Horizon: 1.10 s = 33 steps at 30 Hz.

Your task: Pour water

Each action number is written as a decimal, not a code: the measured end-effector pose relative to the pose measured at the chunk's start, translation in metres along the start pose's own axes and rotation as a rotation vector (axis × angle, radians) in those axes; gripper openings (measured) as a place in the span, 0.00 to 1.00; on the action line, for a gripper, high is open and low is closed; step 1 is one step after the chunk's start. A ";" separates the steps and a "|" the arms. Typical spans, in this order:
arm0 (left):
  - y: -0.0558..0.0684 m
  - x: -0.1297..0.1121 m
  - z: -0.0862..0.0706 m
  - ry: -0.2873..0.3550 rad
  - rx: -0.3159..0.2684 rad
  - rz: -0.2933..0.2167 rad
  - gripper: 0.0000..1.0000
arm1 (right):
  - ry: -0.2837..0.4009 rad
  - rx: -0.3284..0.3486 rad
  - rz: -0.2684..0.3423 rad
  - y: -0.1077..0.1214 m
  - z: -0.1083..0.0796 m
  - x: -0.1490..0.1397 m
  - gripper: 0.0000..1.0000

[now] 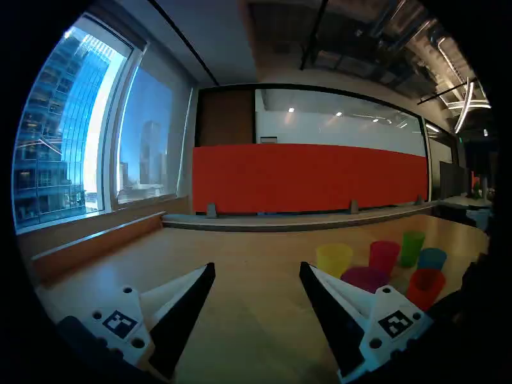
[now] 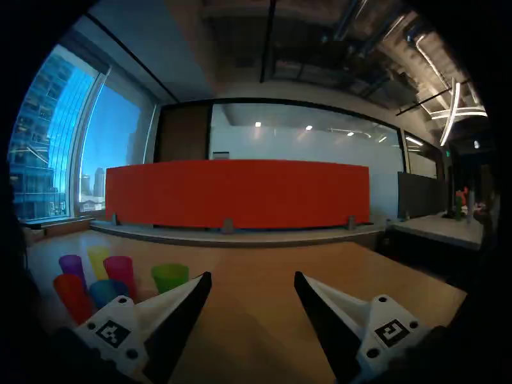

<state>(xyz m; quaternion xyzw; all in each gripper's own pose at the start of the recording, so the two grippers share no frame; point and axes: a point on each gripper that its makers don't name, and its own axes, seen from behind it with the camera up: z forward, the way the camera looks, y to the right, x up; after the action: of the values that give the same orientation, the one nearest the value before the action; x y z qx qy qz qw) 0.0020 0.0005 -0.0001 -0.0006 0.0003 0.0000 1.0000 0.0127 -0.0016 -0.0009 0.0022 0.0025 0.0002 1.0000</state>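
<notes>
- The wooden table [image 1: 256, 333] spreads beneath and ahead of both grippers.
- A red panel [image 1: 307, 178] stands along the table's far edge, straight ahead of each gripper.
- Tall windows [image 1: 77, 141] lie ahead and to the left of the left gripper.
- The left gripper [image 1: 256, 265] is over the table, its fingers spread apart with bare wood between them.
- The right gripper [image 2: 252, 275] is also spread apart over bare wood.
- The cups [image 1: 384, 255] stand clustered on the table, ahead-right of the left gripper and ahead-left of the right gripper.
- The green cup [image 2: 169, 276] sits nearest the right gripper's left fingertip.
</notes>
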 end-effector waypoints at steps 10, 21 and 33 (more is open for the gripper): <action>0.012 0.054 0.003 0.015 -0.059 -0.021 0.98 | -0.005 0.048 0.003 -0.007 0.000 0.050 1.00; 0.021 0.126 0.014 0.014 -0.151 -0.030 0.98 | -0.031 0.099 -0.032 -0.014 0.005 0.105 1.00; 0.035 0.192 0.015 0.034 -0.252 -0.008 0.98 | -0.011 0.150 0.002 -0.023 0.006 0.163 1.00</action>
<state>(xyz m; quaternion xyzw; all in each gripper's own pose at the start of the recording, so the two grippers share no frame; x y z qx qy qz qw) 0.1937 0.0359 0.0149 -0.1264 0.0174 -0.0040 0.9918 0.1753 -0.0247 0.0043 0.0774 -0.0029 0.0009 0.9970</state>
